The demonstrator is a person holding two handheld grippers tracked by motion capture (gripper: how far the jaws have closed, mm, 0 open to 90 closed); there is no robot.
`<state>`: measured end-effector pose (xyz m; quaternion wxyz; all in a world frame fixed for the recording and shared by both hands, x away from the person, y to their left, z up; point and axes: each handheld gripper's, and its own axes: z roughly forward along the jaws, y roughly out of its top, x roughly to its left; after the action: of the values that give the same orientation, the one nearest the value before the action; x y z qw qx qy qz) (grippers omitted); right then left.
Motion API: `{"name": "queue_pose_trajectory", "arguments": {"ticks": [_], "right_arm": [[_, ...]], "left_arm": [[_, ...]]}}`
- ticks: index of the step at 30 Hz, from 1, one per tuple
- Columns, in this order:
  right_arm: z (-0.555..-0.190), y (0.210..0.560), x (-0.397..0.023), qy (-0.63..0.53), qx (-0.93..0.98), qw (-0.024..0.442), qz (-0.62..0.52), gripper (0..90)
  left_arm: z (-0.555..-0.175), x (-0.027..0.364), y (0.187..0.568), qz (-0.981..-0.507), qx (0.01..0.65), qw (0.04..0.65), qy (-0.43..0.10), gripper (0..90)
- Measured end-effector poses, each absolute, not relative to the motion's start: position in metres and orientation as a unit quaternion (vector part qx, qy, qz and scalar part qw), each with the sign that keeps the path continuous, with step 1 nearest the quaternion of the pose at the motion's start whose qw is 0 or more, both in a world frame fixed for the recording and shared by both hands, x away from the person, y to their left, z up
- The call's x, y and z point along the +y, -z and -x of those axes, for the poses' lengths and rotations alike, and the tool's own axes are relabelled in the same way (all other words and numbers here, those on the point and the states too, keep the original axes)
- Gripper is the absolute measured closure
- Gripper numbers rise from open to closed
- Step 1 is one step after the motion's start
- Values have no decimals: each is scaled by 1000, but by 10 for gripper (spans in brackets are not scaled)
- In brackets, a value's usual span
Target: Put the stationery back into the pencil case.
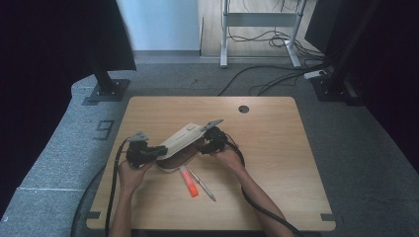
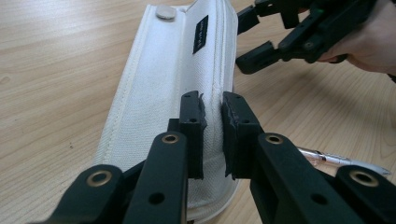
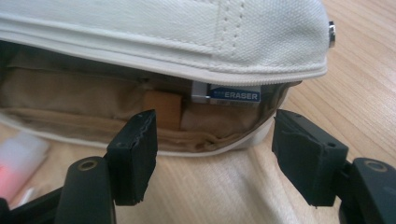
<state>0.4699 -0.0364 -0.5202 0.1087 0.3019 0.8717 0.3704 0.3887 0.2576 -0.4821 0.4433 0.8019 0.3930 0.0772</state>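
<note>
A white fabric pencil case (image 1: 182, 138) lies mid-table with its lid raised. My left gripper (image 1: 159, 150) is shut on the lid's front seam (image 2: 215, 100), pinching the cloth between its jaws (image 2: 212, 135). My right gripper (image 1: 202, 144) stands open at the case's right end, jaws wide apart (image 3: 212, 154) in front of the opening. Inside, against the tan lining, sit an eraser with a blue label (image 3: 233, 95) and a small brown block (image 3: 162, 108). In the left gripper view the right gripper (image 2: 254, 39) is beyond the case's far end.
An orange highlighter (image 1: 189, 181) and a pen (image 1: 202, 185) lie on the wooden table (image 1: 276, 148) just in front of the case. A round cable hole (image 1: 243, 109) sits near the far edge. Cables trail from both grippers toward the near edge.
</note>
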Motion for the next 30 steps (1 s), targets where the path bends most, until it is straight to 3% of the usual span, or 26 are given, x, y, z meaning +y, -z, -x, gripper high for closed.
{"name": "queue_pose_trajectory", "arguments": {"ticks": [30], "right_arm": [[-400,504,-51,-389,879,66,-266,318]], "left_arm": [[-390,258,483,-799,398,446,-70,791]]}}
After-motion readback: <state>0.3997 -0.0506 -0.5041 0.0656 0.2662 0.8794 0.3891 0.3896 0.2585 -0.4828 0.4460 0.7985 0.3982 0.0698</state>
